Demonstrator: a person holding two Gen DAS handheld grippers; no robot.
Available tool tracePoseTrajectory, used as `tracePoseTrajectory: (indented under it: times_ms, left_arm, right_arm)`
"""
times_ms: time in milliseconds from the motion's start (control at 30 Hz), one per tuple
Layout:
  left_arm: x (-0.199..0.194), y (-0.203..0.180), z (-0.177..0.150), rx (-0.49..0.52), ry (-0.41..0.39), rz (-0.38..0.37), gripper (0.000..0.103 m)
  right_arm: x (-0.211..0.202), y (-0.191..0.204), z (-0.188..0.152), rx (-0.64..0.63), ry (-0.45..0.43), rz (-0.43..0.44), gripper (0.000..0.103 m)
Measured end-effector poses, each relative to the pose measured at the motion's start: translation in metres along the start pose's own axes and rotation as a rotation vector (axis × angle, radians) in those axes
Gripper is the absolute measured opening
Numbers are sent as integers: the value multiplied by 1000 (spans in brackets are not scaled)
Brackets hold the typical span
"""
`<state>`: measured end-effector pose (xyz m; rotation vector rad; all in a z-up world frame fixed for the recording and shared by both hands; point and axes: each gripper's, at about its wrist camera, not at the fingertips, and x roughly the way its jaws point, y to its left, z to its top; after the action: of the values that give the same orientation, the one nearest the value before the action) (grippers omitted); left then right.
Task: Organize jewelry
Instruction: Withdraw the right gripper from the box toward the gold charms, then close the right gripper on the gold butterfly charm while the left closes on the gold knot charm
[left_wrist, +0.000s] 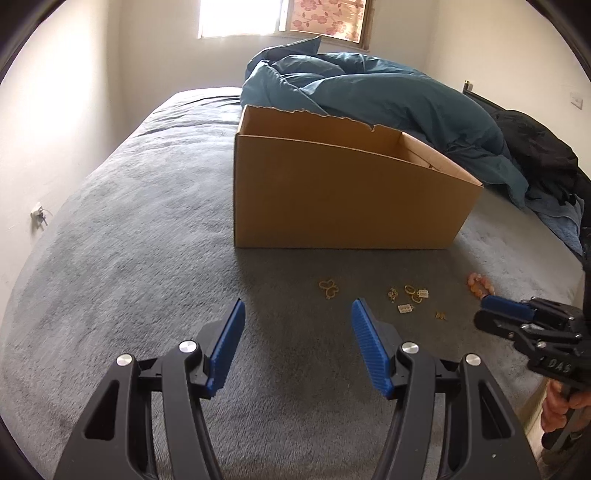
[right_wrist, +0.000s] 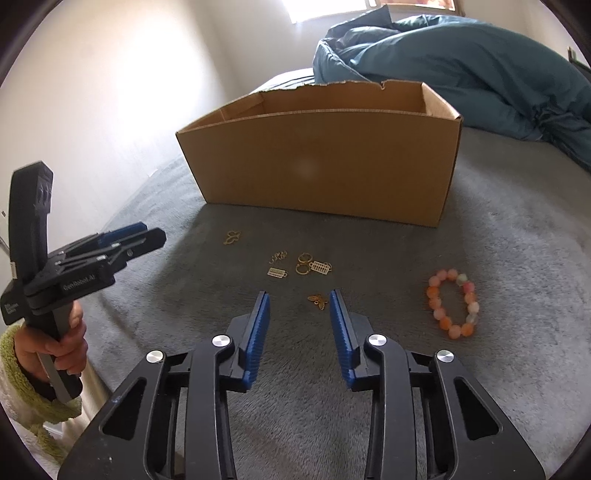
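— Where's the jewelry sitting?

— Spread on the grey bed (right_wrist: 498, 240), in front of an open cardboard box (right_wrist: 325, 158). A bead bracelet (right_wrist: 452, 302) in pink and orange lies off to the right. Further left there's a small gold butterfly charm (right_wrist: 318, 300), a pair of gold hoop rings (right_wrist: 303, 263), two little grid-shaped pendants (right_wrist: 277, 273), and a gold outline butterfly (right_wrist: 232, 237) well apart on the left side.

— And the tools?

— The right tool (right_wrist: 300, 295) hangs low over the bed with its jaws parted and nothing in them; the butterfly charm shows in the gap near the right blue pad. The left tool (left_wrist: 297, 304) is spread wide too, empty, above bare blanket short of the gold pieces.

— Anything behind the box?

— A rumpled teal duvet (left_wrist: 388, 96), and a window (left_wrist: 240, 16) with a flowered curtain (left_wrist: 325, 16).
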<state>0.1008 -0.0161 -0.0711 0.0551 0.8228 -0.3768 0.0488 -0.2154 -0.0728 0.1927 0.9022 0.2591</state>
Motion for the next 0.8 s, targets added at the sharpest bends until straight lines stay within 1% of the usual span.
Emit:
tracePoseTrajectory:
  times_ms: [133,233,500,667,800]
  left_arm:
    - [10,-2,7,7,-9,-32,58]
    - [19,-4,14,16,-6,-60,53]
    - [50,-19,23,48,42,-114,41]
    - [64,-25,23,63,62,-122,28]
    - [77,-27,22,64,87,-111,26]
  right_arm:
    - [14,-1,1,5,15,6,27]
    - [24,-3,3,12,28,11,27]
    - [40,-2,3,-6,49,5,27]
    - [48,-1,1,0,59,4,26]
    - [53,1,1,-4,60,4,25]
